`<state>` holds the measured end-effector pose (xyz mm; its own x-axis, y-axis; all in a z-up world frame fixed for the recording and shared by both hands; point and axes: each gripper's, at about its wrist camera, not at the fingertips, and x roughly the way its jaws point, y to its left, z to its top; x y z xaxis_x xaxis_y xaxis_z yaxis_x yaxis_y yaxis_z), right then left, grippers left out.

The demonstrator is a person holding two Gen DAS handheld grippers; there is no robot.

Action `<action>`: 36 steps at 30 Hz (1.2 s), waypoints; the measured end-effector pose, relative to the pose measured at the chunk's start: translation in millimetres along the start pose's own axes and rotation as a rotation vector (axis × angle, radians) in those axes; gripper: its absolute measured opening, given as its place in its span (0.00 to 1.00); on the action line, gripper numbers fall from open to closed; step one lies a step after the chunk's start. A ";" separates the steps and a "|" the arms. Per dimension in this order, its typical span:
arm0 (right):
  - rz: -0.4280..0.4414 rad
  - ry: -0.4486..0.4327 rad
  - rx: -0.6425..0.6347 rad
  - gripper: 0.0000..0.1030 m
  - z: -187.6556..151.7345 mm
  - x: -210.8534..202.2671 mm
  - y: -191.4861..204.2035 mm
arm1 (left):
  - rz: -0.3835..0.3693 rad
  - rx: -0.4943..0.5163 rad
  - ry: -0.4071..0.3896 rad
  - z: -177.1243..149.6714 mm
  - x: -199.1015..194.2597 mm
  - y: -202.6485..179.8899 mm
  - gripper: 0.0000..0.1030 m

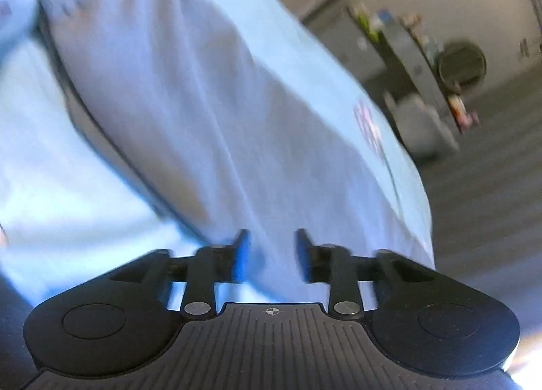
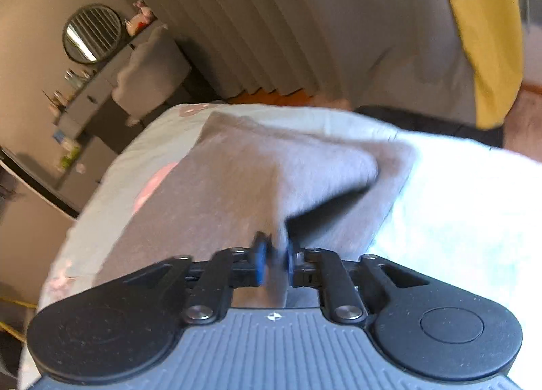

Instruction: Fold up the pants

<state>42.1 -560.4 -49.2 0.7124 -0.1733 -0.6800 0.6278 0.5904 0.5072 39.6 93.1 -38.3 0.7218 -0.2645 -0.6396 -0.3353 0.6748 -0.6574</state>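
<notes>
The right gripper [image 2: 274,263] stands nearly closed, its blue pads pinching a raised fold of the grey fabric pants [image 2: 257,173]. The left gripper [image 1: 272,254] stands partly open; grey fabric lies between its fingers, apparently ungripped. The pants lie on the pale blue bedsheet [image 2: 457,207]. Beyond the bedsheet hang grey pleated curtains [image 2: 271,17].
</notes>
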 end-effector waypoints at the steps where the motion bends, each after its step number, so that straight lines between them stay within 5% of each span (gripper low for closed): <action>1: 0.010 0.000 0.006 0.27 -2.9 0.7 -1.2 | 0.016 0.010 -0.041 8.6 -4.4 2.2 0.49; 5: 0.042 0.000 0.020 0.37 -4.1 3.8 -2.9 | 0.114 0.002 -0.118 35.2 -7.8 15.5 0.52; 9: 0.044 0.002 -0.028 0.36 -1.5 9.3 10.4 | 0.128 -0.098 -0.120 45.0 -2.5 35.5 0.52; 11: 0.025 0.002 -0.047 0.17 0.8 11.0 17.6 | 0.120 -0.137 -0.099 45.9 1.2 43.6 0.45; 12: 0.015 -0.004 -0.053 0.09 2.4 10.3 20.3 | 0.105 -0.154 -0.083 48.7 2.9 48.6 0.29; 13: 0.005 -0.020 -0.067 0.06 4.7 6.9 23.8 | 0.092 -0.170 -0.064 51.2 4.4 51.5 0.18; 14: 0.004 -0.045 -0.088 0.06 7.4 0.9 25.8 | 0.081 -0.177 -0.052 51.7 3.2 50.9 0.18; 19: 0.087 -0.225 -0.170 0.06 17.5 -29.8 24.5 | 0.067 -0.026 -0.064 45.0 -9.1 21.5 0.34; 24: -0.076 -0.067 -0.124 0.14 15.5 -0.4 -7.4 | 0.044 0.188 -0.067 28.0 -15.1 -21.2 0.51; 29: -0.070 -0.112 0.018 0.30 12.9 -12.7 -43.2 | 0.052 0.393 -0.031 4.9 3.9 -60.5 0.56; 36: 0.091 -0.099 0.174 0.34 25.0 -10.9 -56.5 | 0.025 0.475 0.067 -27.3 45.5 -87.2 0.70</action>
<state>6.7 -611.5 -57.2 0.7905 -0.2067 -0.5765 0.5980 0.4638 0.6536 85.1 3.4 -20.9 0.6710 -0.2780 -0.6874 -0.0269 0.9173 -0.3972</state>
